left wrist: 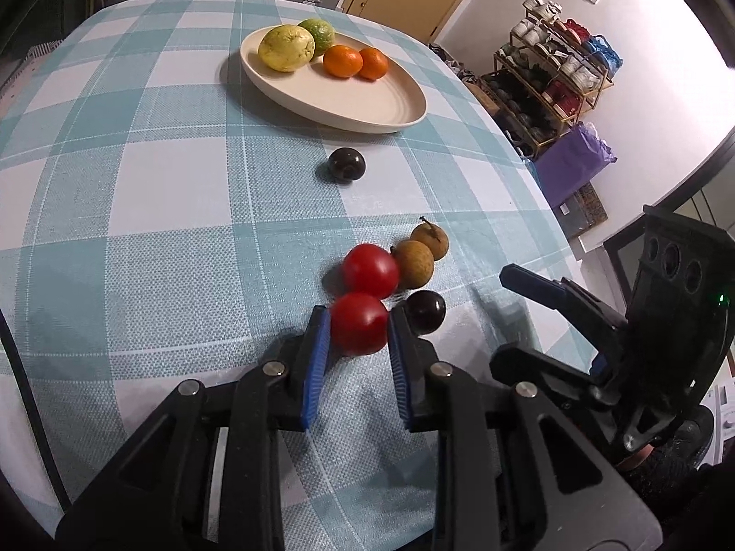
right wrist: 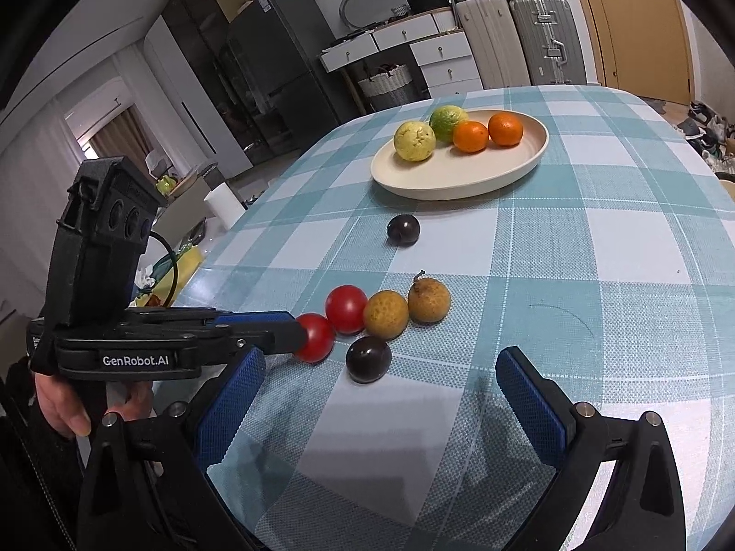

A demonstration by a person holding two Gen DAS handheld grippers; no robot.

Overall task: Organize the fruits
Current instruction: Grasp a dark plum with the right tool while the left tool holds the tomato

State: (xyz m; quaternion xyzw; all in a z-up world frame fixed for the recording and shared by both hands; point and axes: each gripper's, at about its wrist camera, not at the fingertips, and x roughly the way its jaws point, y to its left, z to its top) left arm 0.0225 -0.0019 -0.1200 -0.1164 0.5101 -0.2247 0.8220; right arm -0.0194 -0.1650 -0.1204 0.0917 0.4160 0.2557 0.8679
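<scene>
Red glossy tomato (left wrist: 358, 329) round and smooth, clasped between left gripper (left wrist: 359, 337) pads; right gripper (right wrist: 381, 395) spread wide, empty.

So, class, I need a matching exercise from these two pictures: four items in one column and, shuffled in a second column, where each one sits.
Items
1. near red tomato
2. two oranges
3. far dark plum
4. right tool

Places
A. alone on the cloth, between the plate and the fruit cluster
B. on the plate
C. open, holding nothing
D. between the left tool fingers

Pairs: 1-D, 2-B, 3-A, 4-C
</scene>
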